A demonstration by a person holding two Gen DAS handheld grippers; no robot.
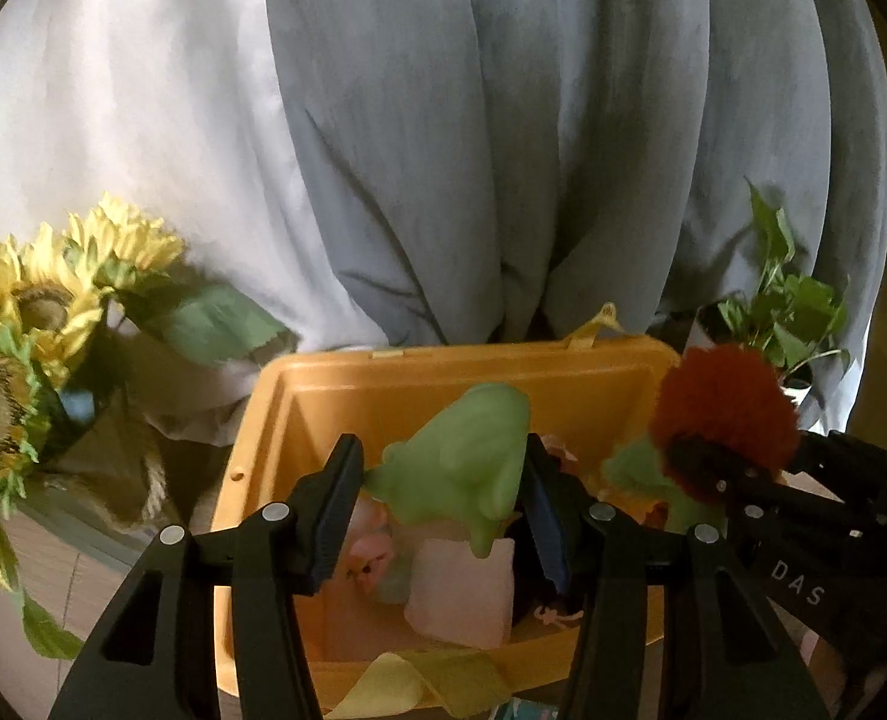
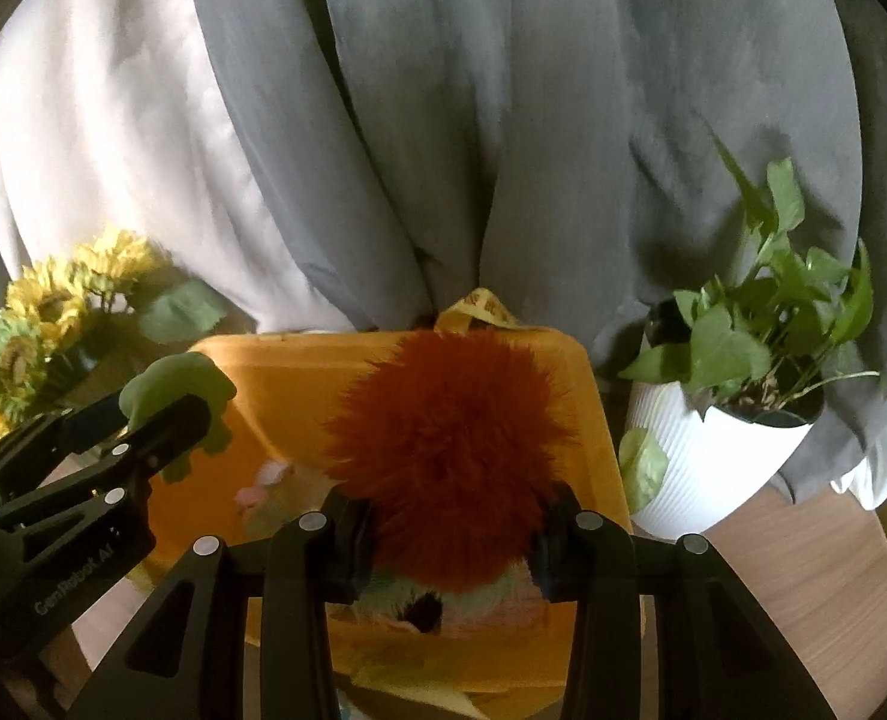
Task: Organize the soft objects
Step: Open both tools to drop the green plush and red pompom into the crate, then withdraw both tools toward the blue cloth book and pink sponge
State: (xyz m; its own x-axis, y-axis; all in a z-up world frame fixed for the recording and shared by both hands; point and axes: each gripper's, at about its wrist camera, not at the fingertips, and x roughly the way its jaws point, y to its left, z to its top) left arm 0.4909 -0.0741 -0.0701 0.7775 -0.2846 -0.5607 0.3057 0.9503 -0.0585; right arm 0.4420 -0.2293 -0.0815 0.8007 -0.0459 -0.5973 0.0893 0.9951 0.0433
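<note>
An orange bin [image 1: 335, 384] stands in front of the curtains, also in the right wrist view [image 2: 299, 372]. My left gripper [image 1: 443, 510] is shut on a soft green toy [image 1: 467, 456] and holds it over the bin; the gripper shows from the right wrist [image 2: 161, 426] with the green toy [image 2: 167, 378]. My right gripper [image 2: 449, 534] is shut on a toy with a fluffy red pom-pom top [image 2: 449, 444], above the bin's right half; the toy also shows in the left wrist view [image 1: 725, 414]. Pink soft items [image 1: 461, 588] lie inside the bin.
Artificial sunflowers [image 1: 29, 324] stand left of the bin. A white pot with a green plant [image 2: 725, 444] stands to its right on the wooden surface [image 2: 803, 570]. Grey and white curtains [image 1: 503, 120] hang behind. A yellow ribbon [image 1: 419, 678] lies at the bin's near edge.
</note>
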